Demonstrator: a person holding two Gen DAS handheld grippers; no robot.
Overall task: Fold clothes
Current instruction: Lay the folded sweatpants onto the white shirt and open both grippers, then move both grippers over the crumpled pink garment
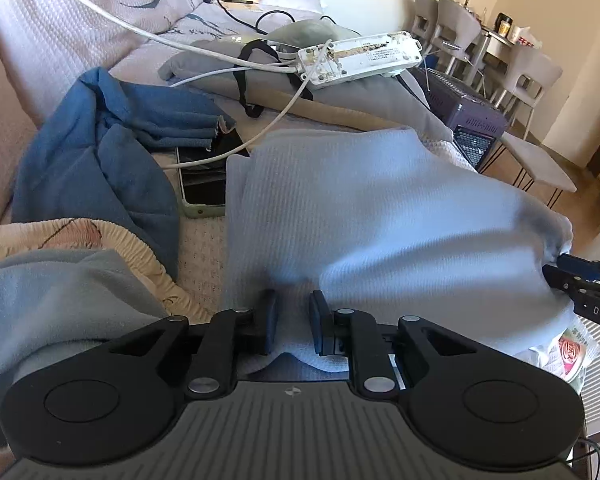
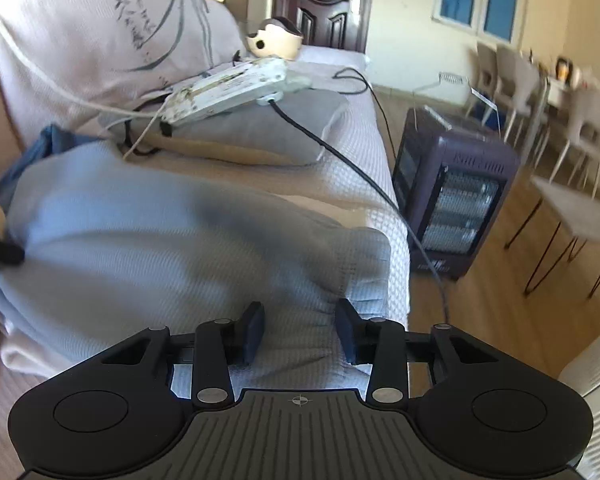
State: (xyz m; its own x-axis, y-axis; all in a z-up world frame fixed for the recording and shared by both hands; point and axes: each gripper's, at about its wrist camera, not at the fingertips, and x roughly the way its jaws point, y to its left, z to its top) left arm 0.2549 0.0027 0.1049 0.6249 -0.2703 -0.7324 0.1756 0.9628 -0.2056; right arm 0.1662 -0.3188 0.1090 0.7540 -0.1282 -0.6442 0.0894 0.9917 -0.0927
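The left gripper (image 1: 294, 326) is clenched on a bunched fold of the light blue garment (image 1: 380, 216), the cloth pinched between its two pads. The right gripper (image 2: 300, 332) grips the same light blue garment (image 2: 160, 232) at its near edge; the cloth is gathered between its pads, though motion blur makes it hard to say how firmly they press. The garment spreads ahead of both grippers across the sofa cover (image 2: 360, 152), rumpled and partly doubled over. In the left view, the right gripper's dark fingertips show at the garment's far right corner.

Left of the left gripper lies a cream waistband piece (image 1: 100, 236), and beyond it a darker blue garment (image 1: 100, 152) heaped beside a phone (image 1: 202, 184) that touches the light blue cloth's edge. Farther ahead, a white power strip (image 1: 360, 58) rests on a grey cushion (image 1: 340, 100). Past the right gripper, off the sofa's edge, a heater (image 2: 456, 200) stands on the wooden floor.
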